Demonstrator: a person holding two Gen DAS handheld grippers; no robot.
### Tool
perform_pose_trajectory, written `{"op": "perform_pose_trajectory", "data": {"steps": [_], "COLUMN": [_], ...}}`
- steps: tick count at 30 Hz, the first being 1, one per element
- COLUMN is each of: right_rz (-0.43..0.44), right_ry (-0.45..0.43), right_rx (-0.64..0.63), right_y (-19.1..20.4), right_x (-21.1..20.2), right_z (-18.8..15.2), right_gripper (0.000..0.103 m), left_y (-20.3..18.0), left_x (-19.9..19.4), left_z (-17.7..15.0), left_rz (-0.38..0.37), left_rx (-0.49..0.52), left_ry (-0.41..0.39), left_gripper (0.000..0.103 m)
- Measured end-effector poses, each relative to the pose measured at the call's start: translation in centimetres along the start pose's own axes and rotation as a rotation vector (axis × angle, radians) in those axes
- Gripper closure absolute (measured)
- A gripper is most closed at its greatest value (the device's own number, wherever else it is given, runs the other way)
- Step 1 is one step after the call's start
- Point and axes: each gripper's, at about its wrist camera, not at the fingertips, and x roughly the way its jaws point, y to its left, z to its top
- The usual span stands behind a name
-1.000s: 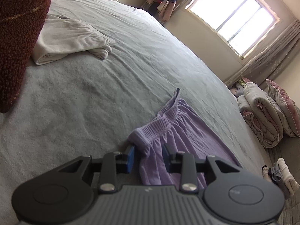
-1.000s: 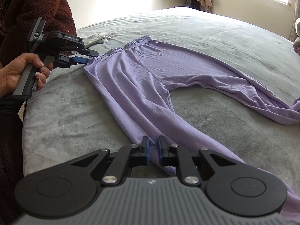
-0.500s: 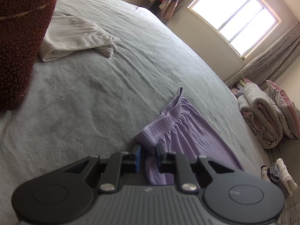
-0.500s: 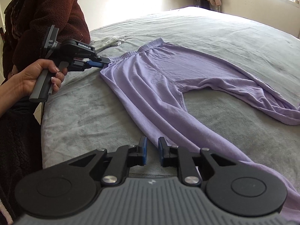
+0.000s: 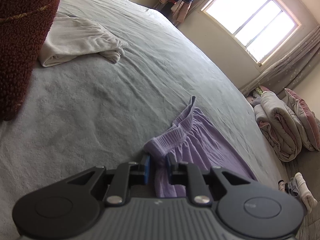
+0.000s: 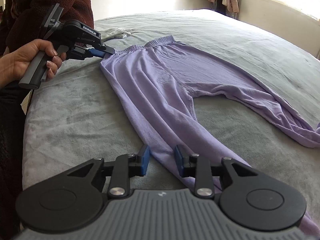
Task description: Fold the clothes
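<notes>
left tool [image 5: 158,168] clamped on the purple pants [image 6: 160,84] waistband, right tool [image 6: 162,160] closing around a leg, pads not yet pressing; next, lift and fold.

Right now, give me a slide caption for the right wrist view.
Lavender pants spread on a grey bed: left hand-held gripper pinches the waistband, right hand-held gripper closing astride a leg.

A wide bed [image 5: 124,92] covered in a wrinkled grey sheet filled most of the view. Beyond its far corner, dark and pink garments [image 5: 178,2] hung against a pale wall. A bright window [image 5: 250,18] stood to the right, with a patterned curtain [image 5: 288,70] drawn beside it. Rolled quilts [image 5: 280,128] and a pink pillow [image 5: 304,118] lay past the bed's right edge.
</notes>
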Motion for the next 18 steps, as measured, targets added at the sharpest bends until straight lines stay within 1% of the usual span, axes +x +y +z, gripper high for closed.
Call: {"op": "perform_pose_trajectory", "data": {"steps": [1,3,7,9,11,13,14,16,17,18], "right_rz": [0.004,0.018,0.06,0.077,0.074,0.07,0.072,0.062,0.057,0.048], "right_ry": [-0.001,-0.009,-0.007,0.019,0.034,0.027,0.015,-0.01,-0.018,-0.025], "right_rx": [-0.013,-0.027,-0.067,-0.09,-0.105,-0.08,-0.057,-0.012,0.006,0.021], "right_y": [0.2,0.7,1.9,2.7,3.2,3.0,2.6,1.8,1.4,1.0], "right_x": [-0.2,-1.0,-2.2,-2.2,-2.1,-2.1,-2.1,-2.2,-2.2,-2.1], "right_z": [0.0,0.1,-0.1,-0.3,-0.5,-0.4,-0.3,-0.1,0.0,0.0], "right_gripper": [0.099,0.103,0.103,0.103,0.103,0.098,0.088,0.086,0.082,0.072], "left_y": [0.0,-0.1,0.3,0.7,1.3,1.9,2.0,2.2,2.2,2.1], "left_x": [-0.1,-0.2,-0.9,-1.3,-1.4,-1.3,-1.4,-1.5,-1.5,-1.5], "left_z": [0.0,0.0,0.0,0.0,-0.1,-0.1,-0.1,-0.1,-0.1,-0.1], "left_rz": [-0.001,-0.007,-0.015,-0.015,-0.001,0.002,-0.003,-0.009,-0.011,-0.012], "left_rx": [0.007,0.016,0.018,0.016,0.01,0.003,0.0,0.004,0.008,0.01], "left_ry": [-0.005,-0.014,-0.02,-0.018,-0.001,0.012,0.015,0.017,0.017,0.017], "left_gripper": [0.092,0.096,0.097,0.097,0.097,0.096,0.096,0.095,0.095,0.096]}}
